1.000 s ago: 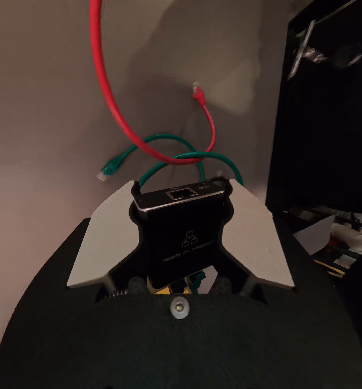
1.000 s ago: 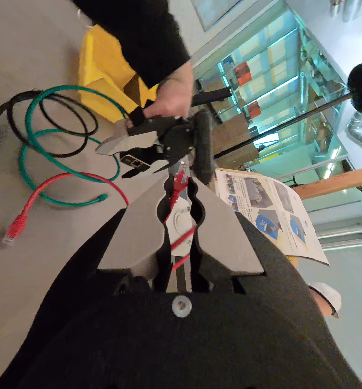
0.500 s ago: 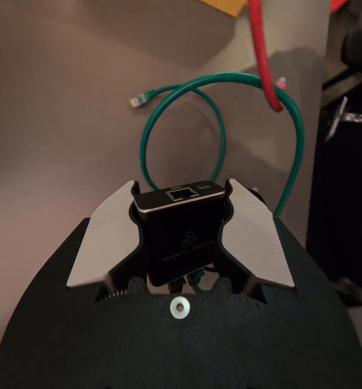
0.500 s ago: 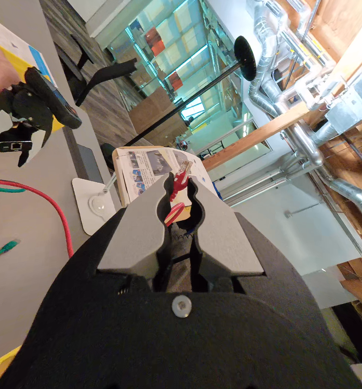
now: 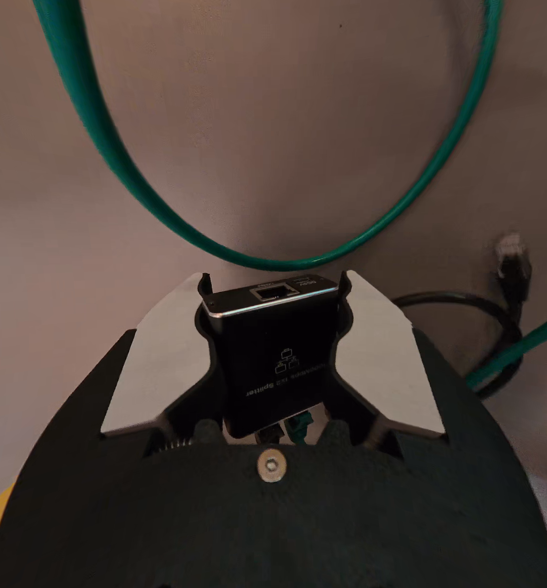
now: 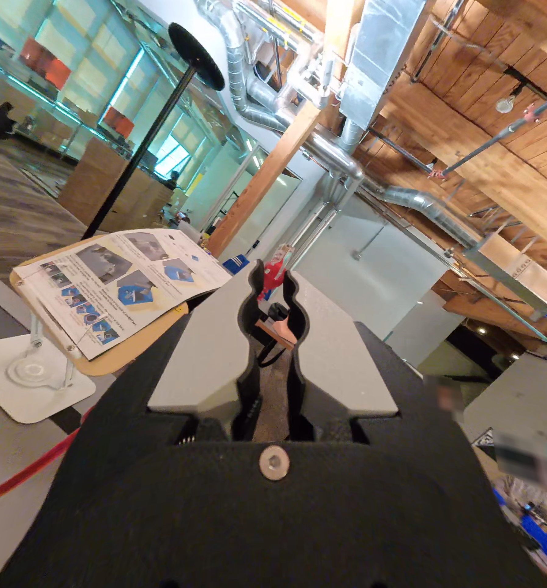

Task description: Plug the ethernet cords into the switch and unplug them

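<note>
Your left gripper point(image 5: 273, 286) clamps the black switch point(image 5: 275, 343), its empty port facing 12 o'clock. Your right gripper point(image 6: 271, 276) pinches the red plug point(image 6: 273, 276), pointing at 12 toward the ceiling; the switch is out of its view, so swing it round.

Printed sheet point(image 6: 119, 286) on tilted stand w/ white base point(image 6: 27, 391), black pole point(image 6: 145, 143), ducts point(image 6: 266, 89) overhead.

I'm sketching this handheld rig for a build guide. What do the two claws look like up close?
Both match. The left claw and right claw each have a matte black, textured body with a silver hex screw at its centre, two flat grey angular finger plates, and black wavy-edged inner pads. A small spring shows at each left finger base. No sleeves are visible.
</note>
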